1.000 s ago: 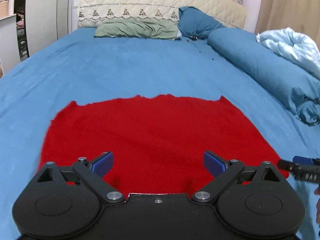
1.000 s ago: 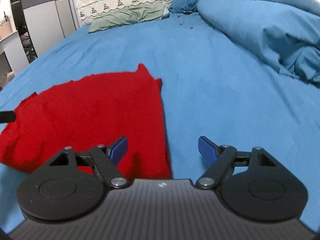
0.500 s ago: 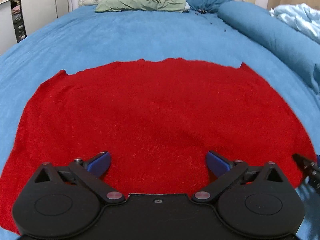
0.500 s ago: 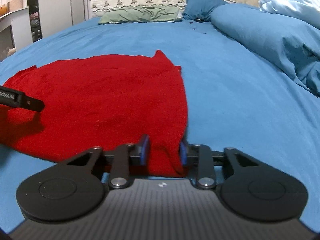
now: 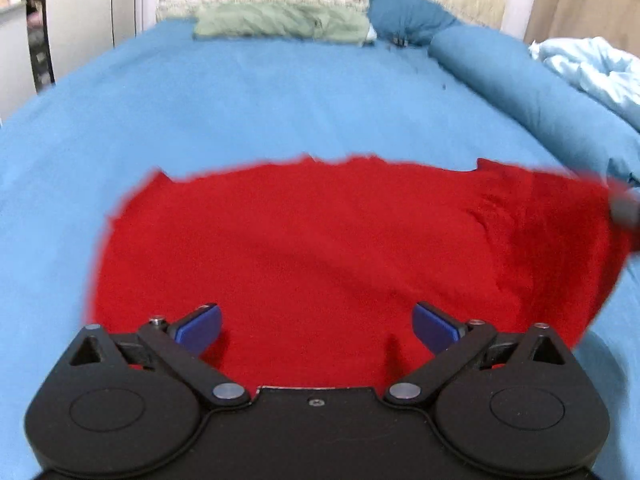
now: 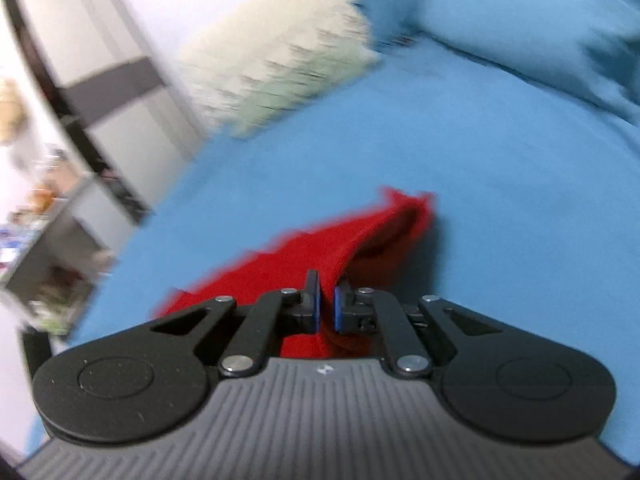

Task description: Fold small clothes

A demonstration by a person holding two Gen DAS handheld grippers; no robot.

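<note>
A red knitted garment [image 5: 312,240] lies spread on the blue bed sheet [image 5: 260,108]. My left gripper [image 5: 316,326] is open and empty, hovering over the garment's near edge. My right gripper [image 6: 325,306] is shut on the garment's right edge [image 6: 332,248] and holds it lifted off the sheet. In the left wrist view that edge rises at the far right, where the right gripper [image 5: 624,212] shows as a grey blur.
A green pillow [image 5: 280,24] and a dark blue pillow [image 5: 404,12] lie at the headboard. A rolled blue duvet [image 5: 520,88] and a pale blue quilt [image 5: 592,68] run along the right side. A cabinet [image 6: 104,92] stands left of the bed.
My right gripper has closed on the garment's right edge and lifted it, tilting as it rose. My left gripper has pulled back a little and stays open.
</note>
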